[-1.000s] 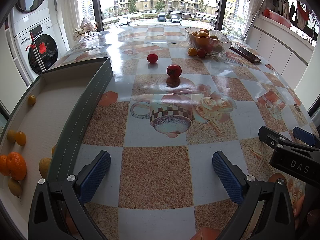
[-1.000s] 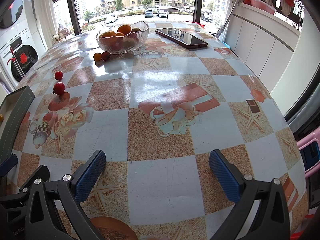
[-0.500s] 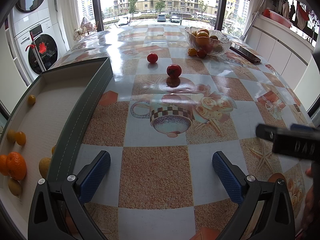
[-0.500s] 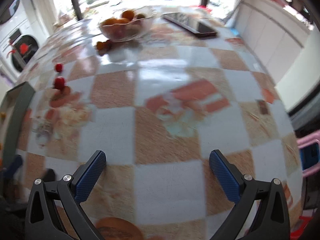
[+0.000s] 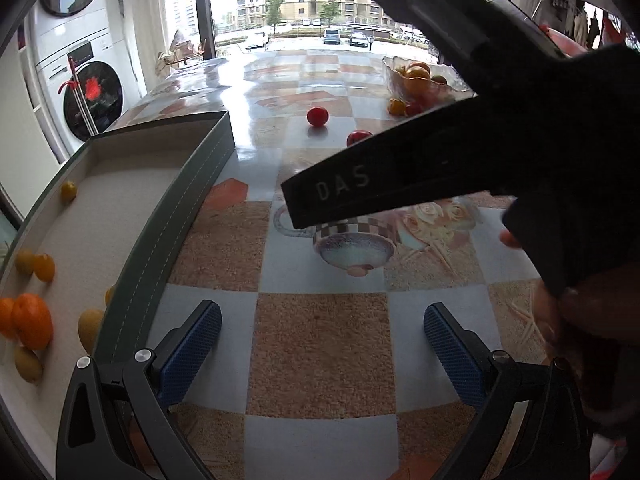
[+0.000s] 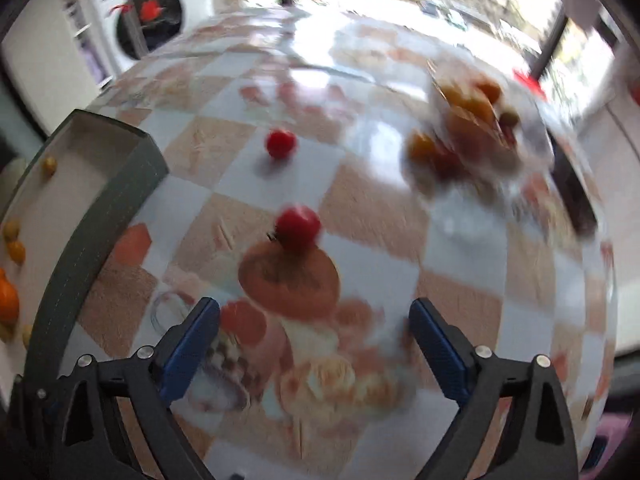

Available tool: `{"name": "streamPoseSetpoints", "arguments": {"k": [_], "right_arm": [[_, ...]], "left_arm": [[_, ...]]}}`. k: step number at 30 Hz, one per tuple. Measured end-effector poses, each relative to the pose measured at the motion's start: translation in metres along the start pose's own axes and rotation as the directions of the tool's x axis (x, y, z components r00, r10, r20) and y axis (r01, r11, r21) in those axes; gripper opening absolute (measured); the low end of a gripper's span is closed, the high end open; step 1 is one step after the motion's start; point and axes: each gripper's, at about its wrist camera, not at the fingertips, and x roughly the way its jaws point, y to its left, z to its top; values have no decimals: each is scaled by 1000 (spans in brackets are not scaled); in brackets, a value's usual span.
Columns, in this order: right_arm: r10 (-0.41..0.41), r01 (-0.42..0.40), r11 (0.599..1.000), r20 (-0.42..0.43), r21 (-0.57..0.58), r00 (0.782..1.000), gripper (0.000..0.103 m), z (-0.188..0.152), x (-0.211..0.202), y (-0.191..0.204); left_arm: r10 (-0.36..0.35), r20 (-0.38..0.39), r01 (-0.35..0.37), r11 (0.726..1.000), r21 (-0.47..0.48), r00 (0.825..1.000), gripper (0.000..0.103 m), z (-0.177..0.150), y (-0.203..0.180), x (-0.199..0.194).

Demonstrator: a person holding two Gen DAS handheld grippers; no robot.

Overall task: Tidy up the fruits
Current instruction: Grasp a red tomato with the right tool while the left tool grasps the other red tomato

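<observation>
Two red tomatoes lie loose on the patterned table: the near tomato (image 6: 298, 226) (image 5: 359, 137) and the far tomato (image 6: 281, 143) (image 5: 318, 116). At the left stands a grey-green tray (image 5: 160, 232) (image 6: 100, 220) holding an orange (image 5: 32, 320) and several small yellow fruits. A glass bowl (image 5: 416, 76) (image 6: 476, 120) of fruit sits at the back right. My right gripper (image 6: 314, 312) points at the near tomato from short of it; its jaws are closing and nothing is between them. Its black body (image 5: 460, 152) crosses the left wrist view. My left gripper (image 5: 320, 320) is open over bare table.
A dark phone (image 6: 576, 200) lies beyond the bowl at the right. A washing machine (image 5: 92, 96) stands behind the tray. Two small fruits (image 5: 404, 107) rest beside the bowl. A hand (image 5: 560, 320) holds the right tool at the lower right.
The right gripper has swung left across the table and rolled, now facing the tomatoes and tray; its body now covers much of the left wrist view. The left gripper has not moved.
</observation>
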Motion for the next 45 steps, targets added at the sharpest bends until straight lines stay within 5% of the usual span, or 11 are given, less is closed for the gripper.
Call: {"name": "streamPoseSetpoints", "arguments": {"k": [8, 10, 11, 21, 25, 30, 33, 38, 41, 43, 45], "right_arm": [[34, -34, 999, 16, 39, 999, 71, 24, 6, -10], [51, -51, 999, 39, 6, 998, 35, 25, 2, 1], [54, -54, 999, 43, 4, 998, 26, 26, 2, 3], [43, -66, 975, 111, 210, 993, 25, -30, -29, -60], [-25, -9, 961, 119, 275, 993, 25, -82, -44, -89], [-59, -1, 942, 170, 336, 984, 25, -125, -61, -100], [-39, -37, 925, 192, 377, 981, 25, -136, -65, -107], [-28, -54, 925, 208, 375, 978, 25, -141, -67, -108], [-10, -77, 918, 219, 388, 976, 25, -143, -67, -110], [-12, -78, 917, 222, 391, 975, 25, -144, -67, -110], [-14, -77, 915, 222, 395, 975, 25, -144, -67, -110]], "left_arm": [[1, 0, -1, 1000, 1, 1000, 102, 0, -6, 0], [1, 0, -1, 1000, 1, 1000, 102, 0, -7, -1], [1, 0, -1, 1000, 1, 1000, 102, 0, -6, 0], [-5, -33, 6, 1000, 23, 999, 102, 4, -11, -1], [-41, -36, 42, 999, 20, 999, 102, 40, -15, 0], [26, 39, -29, 996, 78, 999, 101, 100, -31, 13], [63, 12, -64, 997, 54, 998, 85, 134, -28, 46], [148, -55, -147, 989, 26, 987, 78, 153, -18, 98], [145, -29, -145, 989, -4, 989, 74, 155, -15, 105], [109, -16, -109, 994, -11, 994, 55, 152, -16, 104], [77, -8, -77, 997, 22, 997, 23, 150, -24, 101]]}}
